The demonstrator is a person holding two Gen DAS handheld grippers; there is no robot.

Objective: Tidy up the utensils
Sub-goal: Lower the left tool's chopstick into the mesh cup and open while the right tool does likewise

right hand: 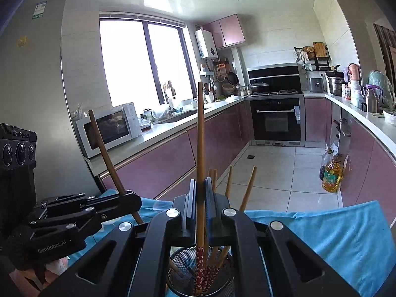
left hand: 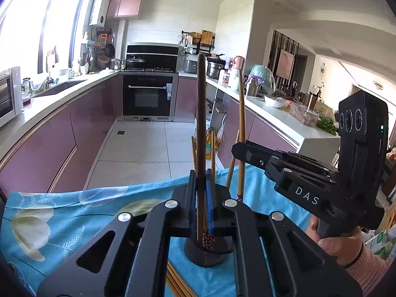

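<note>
In the left wrist view, the left hand-held gripper [left hand: 201,193] sits at 6 o'clock, its jaws closed on a dark brown chopstick [left hand: 201,123] that stands upright, its lower end reaching down into the black mesh holder [left hand: 208,255] just below. The holder rests on the desk [left hand: 61,212], which is covered by a blue floral cloth. At 3 o'clock the right hand-held gripper [left hand: 238,148] reaches in from the side, clamped on a lighter wooden chopstick [left hand: 241,123] whose patterned lower end sits beside the holder's rim. More loose chopsticks [left hand: 177,284] lie flat on the cloth at 6 o'clock.

In the right wrist view, the right hand-held gripper [right hand: 200,198] at 6 o'clock grips the same light chopstick [right hand: 200,136], its red floral end down inside the mesh holder [right hand: 188,257] among several others leaning toward 1 o'clock. At 9 o'clock the left hand-held gripper [right hand: 131,198] holds the dark chopstick [right hand: 105,148] tilted toward 11 o'clock.

Farther off, a pink-fronted kitchen counter [right hand: 173,126] carries a microwave [right hand: 109,128] at 10 o'clock, and an oven [right hand: 277,118] stands at 1 o'clock.
</note>
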